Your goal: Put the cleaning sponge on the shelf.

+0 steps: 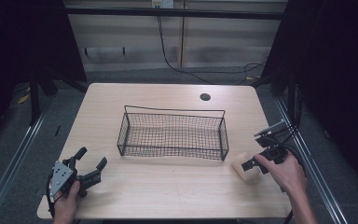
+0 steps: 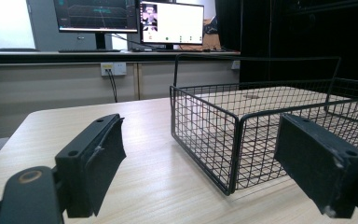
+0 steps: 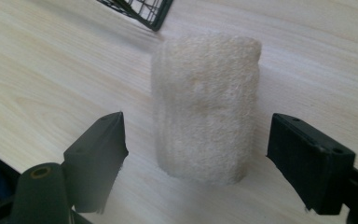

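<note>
Left gripper [image 2: 200, 172] over table [image 2: 74, 126], facing wire basket [image 2: 242, 121].

Two black jaws rise from the bottom edge, set wide apart, nothing between the pads. Pale wood-grain table beneath. Black wire-mesh basket, rectangular, with raised handle rail, stands on the table just ahead; its near corner lies between the jaws, apart from both. Beyond the table: a long desk with two lit monitors [image 2: 135, 18], a wall socket [image 2: 113, 68] with a cable hanging down, dark curtain at right.
</note>
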Motion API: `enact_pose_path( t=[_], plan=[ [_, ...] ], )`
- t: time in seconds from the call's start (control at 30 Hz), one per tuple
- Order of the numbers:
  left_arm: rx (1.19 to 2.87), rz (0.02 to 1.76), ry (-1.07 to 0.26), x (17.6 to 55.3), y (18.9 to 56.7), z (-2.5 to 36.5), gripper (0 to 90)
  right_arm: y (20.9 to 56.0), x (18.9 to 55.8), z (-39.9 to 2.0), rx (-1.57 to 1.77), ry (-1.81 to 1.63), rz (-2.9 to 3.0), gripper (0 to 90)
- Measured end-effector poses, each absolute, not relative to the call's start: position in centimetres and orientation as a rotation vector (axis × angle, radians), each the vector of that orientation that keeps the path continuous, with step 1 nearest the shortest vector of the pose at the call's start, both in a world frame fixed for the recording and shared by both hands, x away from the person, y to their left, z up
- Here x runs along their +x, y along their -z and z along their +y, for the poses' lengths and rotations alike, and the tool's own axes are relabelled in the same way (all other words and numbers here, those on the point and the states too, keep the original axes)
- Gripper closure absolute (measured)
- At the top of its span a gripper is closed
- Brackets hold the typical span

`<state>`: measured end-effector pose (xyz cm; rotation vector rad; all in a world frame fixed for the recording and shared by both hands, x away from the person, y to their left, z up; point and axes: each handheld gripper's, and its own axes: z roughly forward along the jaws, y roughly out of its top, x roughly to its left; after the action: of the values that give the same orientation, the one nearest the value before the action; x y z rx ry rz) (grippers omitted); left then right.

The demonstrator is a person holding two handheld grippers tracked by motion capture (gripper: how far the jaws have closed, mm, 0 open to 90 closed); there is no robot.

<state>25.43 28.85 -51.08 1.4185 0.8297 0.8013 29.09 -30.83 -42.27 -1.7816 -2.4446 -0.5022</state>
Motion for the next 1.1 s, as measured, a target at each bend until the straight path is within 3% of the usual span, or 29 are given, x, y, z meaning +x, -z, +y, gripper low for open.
enact_pose_path(
  t=[1.1],
  plan=[
    [1.418, 0.829, -0.8, 25.4, 51.1, 28.9, 15.5, 45.2, 30.0, -29.5, -1.758, 0.342, -2.457, 22.0]
  ],
)
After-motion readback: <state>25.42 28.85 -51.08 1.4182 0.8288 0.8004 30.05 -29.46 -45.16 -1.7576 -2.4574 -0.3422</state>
